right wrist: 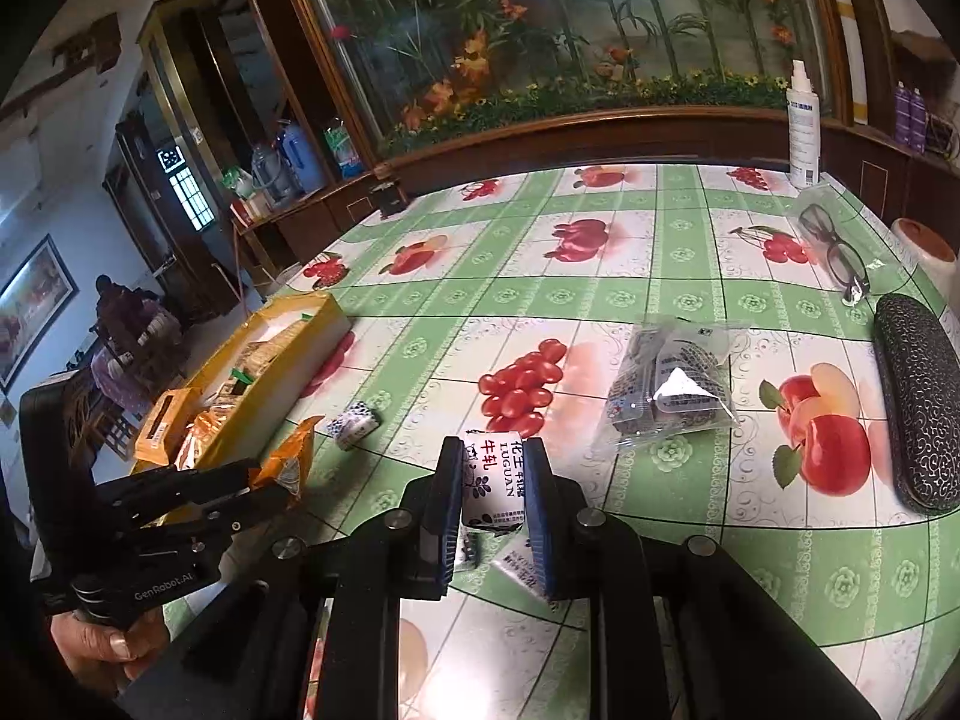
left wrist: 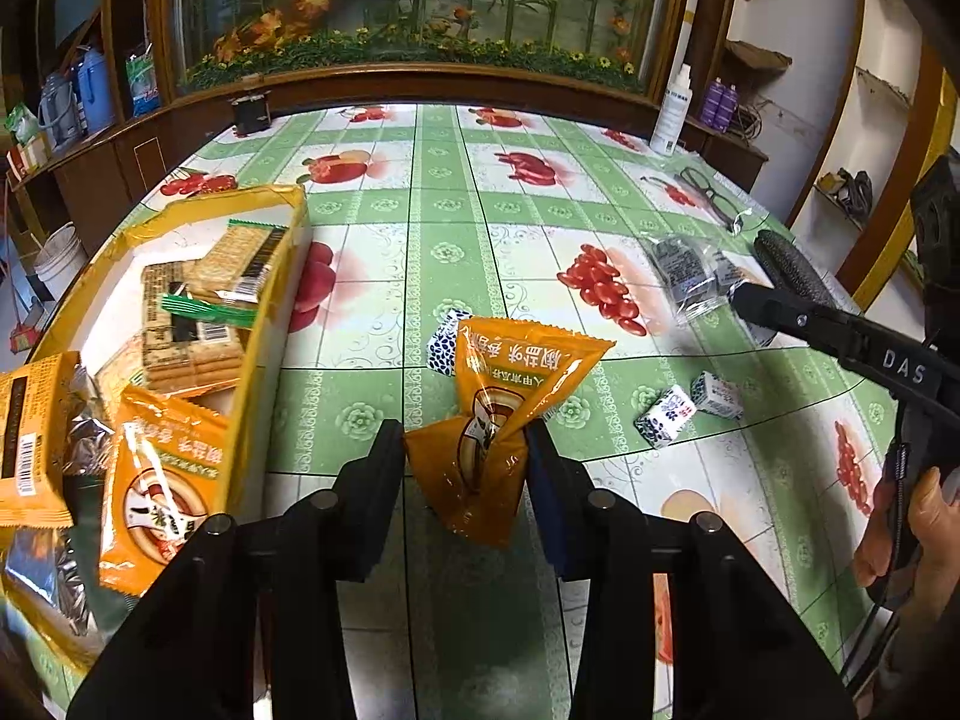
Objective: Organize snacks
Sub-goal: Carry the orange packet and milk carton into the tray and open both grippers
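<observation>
My left gripper (left wrist: 465, 450) is shut on an orange snack packet (left wrist: 504, 414) and holds it above the table, just right of the yellow-rimmed box (left wrist: 282, 276). The box holds cracker packs (left wrist: 198, 324) and orange packets (left wrist: 162, 474). My right gripper (right wrist: 493, 483) is shut on a white nougat candy (right wrist: 489, 489) with blue print. Small white-blue candies lie on the cloth: two on the right (left wrist: 666, 417) and one behind the orange packet (left wrist: 441, 348). In the right wrist view the left gripper (right wrist: 264, 489) holds the orange packet (right wrist: 288, 462) next to the box (right wrist: 300, 324).
A clear bag of sachets (right wrist: 672, 384) lies mid-table. Glasses (right wrist: 837, 252), a dark glasses case (right wrist: 918, 402) and a white spray bottle (right wrist: 804, 126) sit at the right. Another candy (right wrist: 354, 423) lies near the box. A wooden cabinet edge runs behind the table.
</observation>
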Action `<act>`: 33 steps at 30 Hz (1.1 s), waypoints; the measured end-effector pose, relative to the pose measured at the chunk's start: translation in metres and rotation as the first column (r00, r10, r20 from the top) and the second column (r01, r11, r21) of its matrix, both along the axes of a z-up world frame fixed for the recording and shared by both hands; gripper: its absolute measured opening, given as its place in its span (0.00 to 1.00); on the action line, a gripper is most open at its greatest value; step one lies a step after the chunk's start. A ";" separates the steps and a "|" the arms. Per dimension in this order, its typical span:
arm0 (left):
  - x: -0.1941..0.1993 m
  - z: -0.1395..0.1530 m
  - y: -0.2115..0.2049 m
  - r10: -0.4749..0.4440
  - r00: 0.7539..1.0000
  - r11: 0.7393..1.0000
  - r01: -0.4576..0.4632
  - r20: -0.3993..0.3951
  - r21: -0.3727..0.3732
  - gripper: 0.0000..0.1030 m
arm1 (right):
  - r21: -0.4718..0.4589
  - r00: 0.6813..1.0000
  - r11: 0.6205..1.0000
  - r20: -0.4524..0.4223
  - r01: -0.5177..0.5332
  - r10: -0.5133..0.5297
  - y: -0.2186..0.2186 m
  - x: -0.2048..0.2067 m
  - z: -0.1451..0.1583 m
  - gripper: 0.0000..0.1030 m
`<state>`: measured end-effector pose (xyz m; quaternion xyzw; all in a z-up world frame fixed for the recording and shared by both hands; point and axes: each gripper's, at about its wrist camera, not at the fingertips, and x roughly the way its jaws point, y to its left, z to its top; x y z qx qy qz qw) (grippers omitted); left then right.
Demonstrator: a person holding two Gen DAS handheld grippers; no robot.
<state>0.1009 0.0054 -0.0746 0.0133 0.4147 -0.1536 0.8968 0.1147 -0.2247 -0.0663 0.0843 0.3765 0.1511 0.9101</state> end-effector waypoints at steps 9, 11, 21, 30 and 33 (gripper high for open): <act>-0.021 0.030 0.030 0.075 0.994 0.997 -0.074 0.075 -0.016 0.37 | 0.050 0.996 0.995 0.018 -0.083 0.082 0.033 -0.009 0.009 0.19; -0.028 0.037 0.041 0.106 0.988 0.994 -0.108 0.110 0.008 0.37 | 0.056 0.994 0.993 0.022 -0.108 0.107 0.044 -0.010 0.010 0.19; -0.042 0.043 0.109 0.250 0.956 0.965 -0.259 0.155 0.041 0.37 | 0.131 0.962 0.953 0.019 -0.273 0.273 0.123 0.001 0.012 0.19; -0.040 0.031 0.148 0.337 0.932 0.939 -0.343 0.131 0.032 0.37 | 0.152 0.912 0.901 0.007 -0.406 0.410 0.211 0.023 0.005 0.19; -0.037 0.028 0.153 0.348 0.929 0.934 -0.355 0.122 0.034 0.37 | 0.136 0.909 0.900 0.008 -0.414 0.417 0.229 0.033 0.005 0.19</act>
